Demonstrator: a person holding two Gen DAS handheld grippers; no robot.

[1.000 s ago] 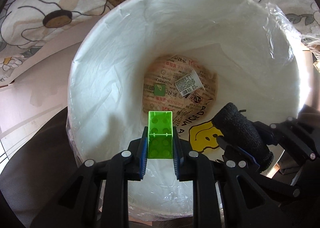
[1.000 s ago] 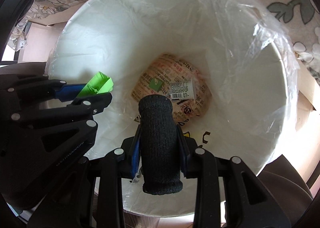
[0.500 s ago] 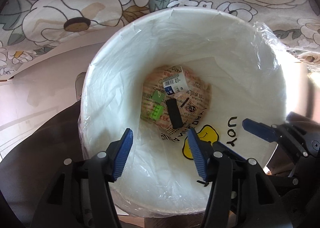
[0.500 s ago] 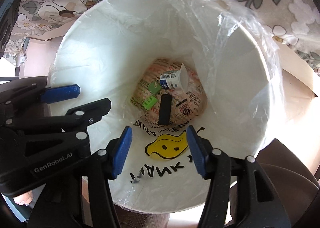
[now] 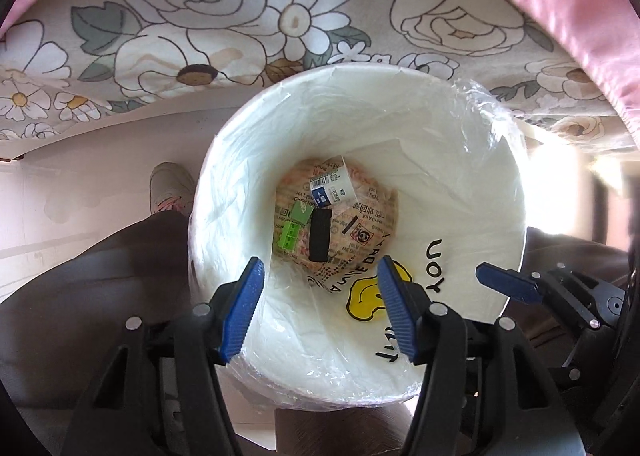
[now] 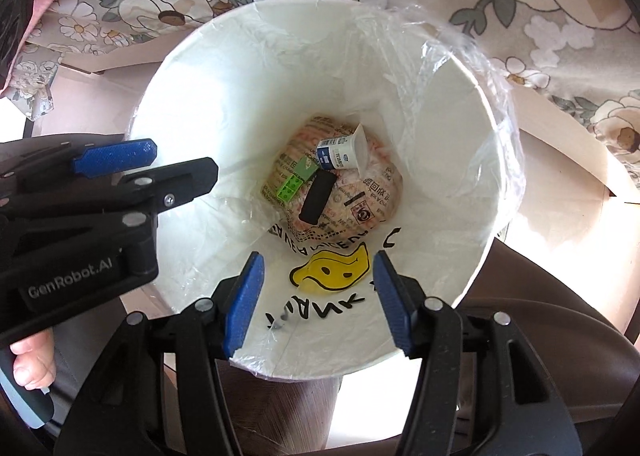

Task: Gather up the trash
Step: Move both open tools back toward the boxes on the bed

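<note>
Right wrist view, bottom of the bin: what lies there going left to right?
Green studded plastic brick → black foam cylinder → small white cup with blue label, all resting on the printed paper bag inside the white plastic-lined bin. Both tongs are open and empty.

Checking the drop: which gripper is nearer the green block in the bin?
Left, slightly. The left gripper hovers open above the bin's near-left rim, the green block just ahead; the right gripper hovers open further right.

Green toy brick and black foam roll lie side by side at the lined white bin's bottom, brick at nine o'clock.
</note>
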